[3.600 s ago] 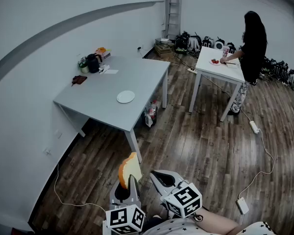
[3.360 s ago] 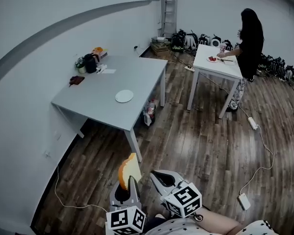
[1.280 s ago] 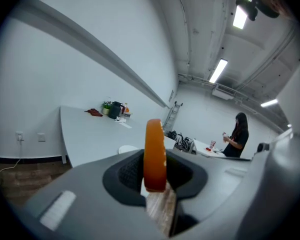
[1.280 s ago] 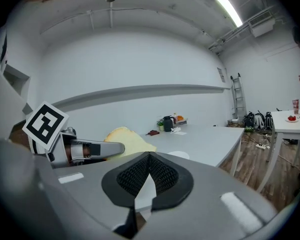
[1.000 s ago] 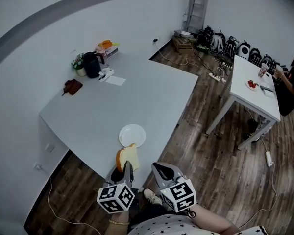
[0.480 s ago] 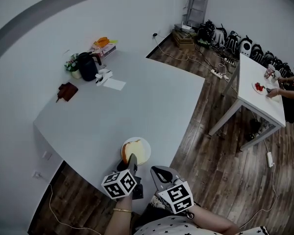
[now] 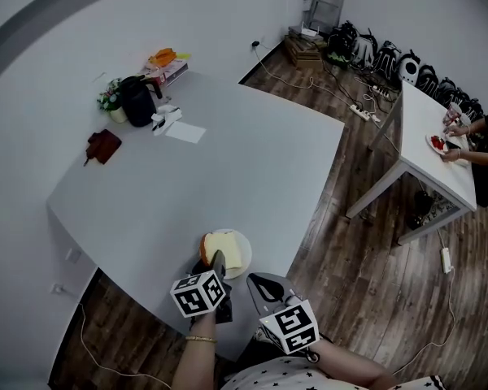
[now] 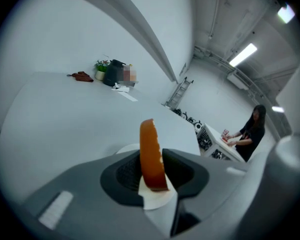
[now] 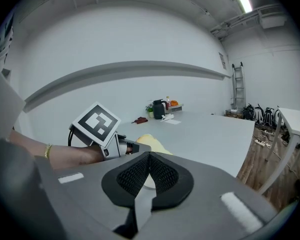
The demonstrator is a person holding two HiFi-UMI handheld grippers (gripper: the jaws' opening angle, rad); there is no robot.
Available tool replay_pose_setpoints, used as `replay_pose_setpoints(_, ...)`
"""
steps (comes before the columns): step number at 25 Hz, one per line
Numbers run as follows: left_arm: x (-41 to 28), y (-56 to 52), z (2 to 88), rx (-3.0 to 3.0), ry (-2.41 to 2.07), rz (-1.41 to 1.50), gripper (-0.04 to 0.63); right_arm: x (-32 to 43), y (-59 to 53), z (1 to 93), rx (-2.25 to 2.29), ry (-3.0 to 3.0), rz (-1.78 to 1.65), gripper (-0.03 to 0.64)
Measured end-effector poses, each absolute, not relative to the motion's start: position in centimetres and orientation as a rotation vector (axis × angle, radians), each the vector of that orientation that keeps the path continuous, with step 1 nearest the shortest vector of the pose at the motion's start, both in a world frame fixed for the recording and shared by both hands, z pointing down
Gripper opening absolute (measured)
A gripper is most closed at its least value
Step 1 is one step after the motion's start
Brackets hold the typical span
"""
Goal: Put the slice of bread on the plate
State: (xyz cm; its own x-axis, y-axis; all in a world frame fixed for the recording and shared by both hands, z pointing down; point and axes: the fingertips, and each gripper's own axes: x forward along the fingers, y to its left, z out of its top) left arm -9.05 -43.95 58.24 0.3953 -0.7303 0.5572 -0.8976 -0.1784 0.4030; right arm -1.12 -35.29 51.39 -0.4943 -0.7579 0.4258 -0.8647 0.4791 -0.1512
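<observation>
A slice of bread (image 7: 222,248) with an orange-brown crust stands on edge between the pads of my left gripper (image 7: 215,260), just over the white plate (image 7: 244,256) near the grey table's front edge. In the left gripper view the bread (image 8: 151,151) rises upright from my left gripper (image 8: 151,173); its jaws are opening, and the pads still touch the slice. A sliver of the plate (image 8: 124,148) shows under it. My right gripper (image 7: 256,281) hangs just right of the plate, shut and empty. From my right gripper (image 9: 149,160), the bread (image 9: 153,145) shows just ahead.
The grey table (image 7: 228,161) carries a black kettle (image 7: 137,100), a small plant, a brown object (image 7: 103,145) and a paper sheet (image 7: 185,132) at its far left. A white table (image 7: 435,136) with a person (image 7: 484,149) stands at the right. Bags (image 7: 374,51) line the far wall.
The view has closed in on the grey table. My left gripper has carried the bread forward and down until it is over the plate. The right gripper has followed alongside.
</observation>
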Motion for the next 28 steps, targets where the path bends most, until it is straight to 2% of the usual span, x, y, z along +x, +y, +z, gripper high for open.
replay_pose_setpoints(5, -11.1, -44.3, 59.8, 1.954, -1.492, 0.500, 0.178, -1.7, -35.3, 51.4, 1.347, -2.437, 0.510, 0.000)
replay_pose_setpoints(10, -13.4, -44.1, 61.2, 1.884, -1.583, 0.559, 0.242, -2.1, -35.8, 51.3, 1.344, -2.447, 0.501, 0.000)
replay_pose_setpoints(14, -14.6, -43.2, 62.1, 1.854, -1.632, 0.637, 0.250, -2.4, -35.9, 51.3, 1.332, -2.455, 0.496, 0.000)
replay_pose_setpoints(21, -14.5, -41.8, 61.4, 1.851, -1.629, 0.577, 0.256, -2.8, -35.7, 51.2, 1.321, -2.462, 0.470, 0.000)
replay_pose_setpoints(24, -13.3, -40.9, 59.7, 1.896, -1.593, 0.519, 0.224, -2.6, -35.7, 51.1, 1.327, -2.468, 0.457, 0.000)
replay_pose_setpoints(26, -12.7, -40.1, 58.1, 1.923, -1.591, 0.473, 0.176, -2.5, -35.6, 50.8, 1.330, -2.476, 0.448, 0.000)
replay_pose_setpoints(28, -12.4, -39.1, 56.2, 1.940, -1.633, 0.428, 0.091, -2.3, -35.4, 50.4, 1.334, -2.480, 0.446, 0.000)
